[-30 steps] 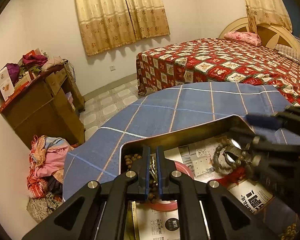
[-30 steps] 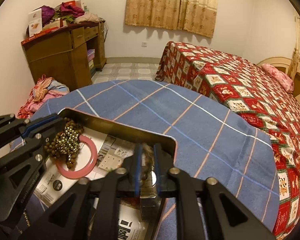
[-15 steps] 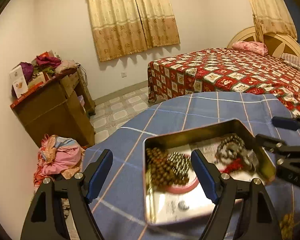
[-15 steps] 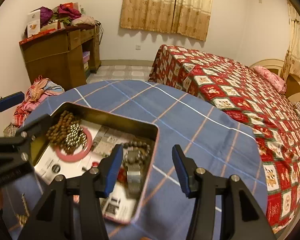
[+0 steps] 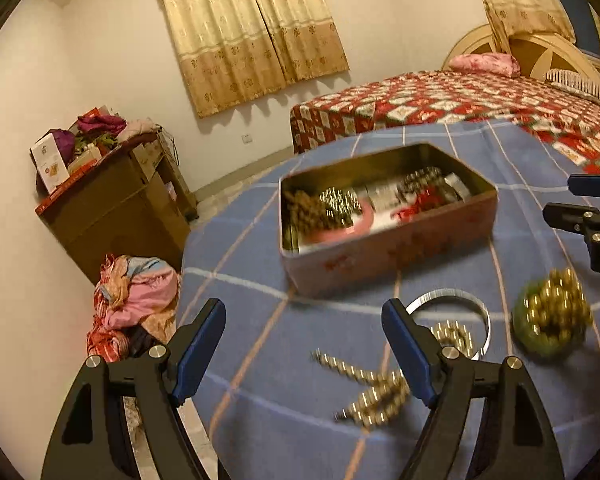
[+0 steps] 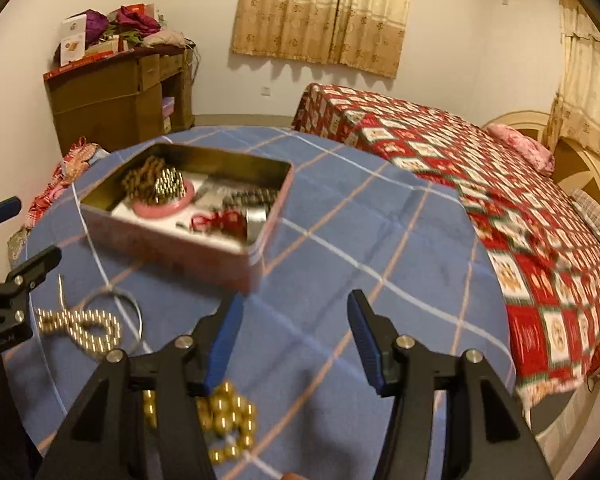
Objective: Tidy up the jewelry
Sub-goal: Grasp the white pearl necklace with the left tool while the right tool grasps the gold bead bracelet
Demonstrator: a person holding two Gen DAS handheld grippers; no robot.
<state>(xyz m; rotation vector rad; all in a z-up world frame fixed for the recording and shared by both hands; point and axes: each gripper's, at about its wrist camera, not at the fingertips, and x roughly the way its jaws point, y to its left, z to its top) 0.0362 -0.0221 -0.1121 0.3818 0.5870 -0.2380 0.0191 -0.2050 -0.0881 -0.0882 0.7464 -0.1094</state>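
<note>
White walls, gold curtains (image 6: 324,12), red-quilted bed (image 6: 480,168), cluttered wooden desk (image 6: 116,92).

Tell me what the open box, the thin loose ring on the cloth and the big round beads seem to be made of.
Box: likely tin, going by its thin walls, rolled rim and dull gold sheen inside, with a printed pinkish outside. Thin ring: probably polished metal, silvery with a bright glint. Big round beads: shiny gold finish; plated metal or coated plastic, the blur leaves it open.
</note>
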